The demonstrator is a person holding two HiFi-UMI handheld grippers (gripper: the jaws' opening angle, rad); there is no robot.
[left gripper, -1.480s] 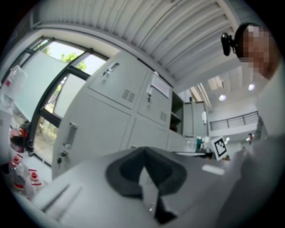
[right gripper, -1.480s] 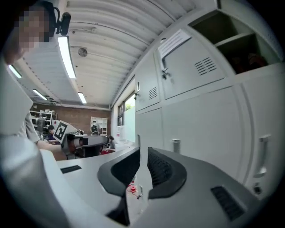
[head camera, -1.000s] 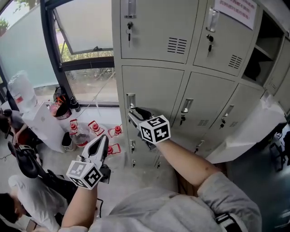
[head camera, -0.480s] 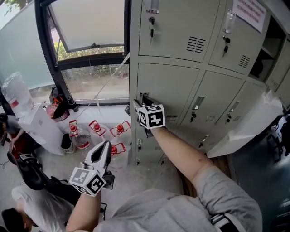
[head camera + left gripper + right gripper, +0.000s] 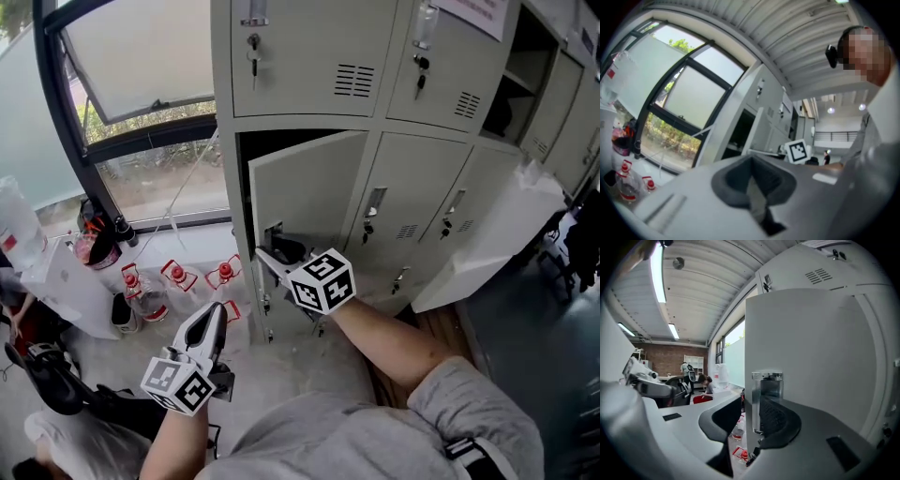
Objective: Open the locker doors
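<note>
Pale grey metal locker door [image 5: 309, 192], middle row, left column of the tall grey steel locker bank [image 5: 300, 56]: part-way open, free edge swung out toward 9 o'clock, hinge side at 3, dark cavity [image 5: 281, 141] showing at 12. Pinched at its chrome recessed handle [image 5: 767, 399] by the right gripper [image 5: 273, 246]: fingers narrow, just been closing, door edge between them, one pad on the handle face, the other tucked behind the edge. Left gripper [image 5: 212, 314] low at 7 o'clock, fingers pressed together on nothing, well apart from the lockers.

Likely trouble: sliding off the thin edge if pulled straight instead of round the hinge arc; door drifting shut if released early.

Hard to make out: that cavity, black in shadow; rear pad's seat, mostly behind the edge; bottom-row doors [image 5: 389, 281], partly masked by the right forearm [image 5: 394, 342].
</note>
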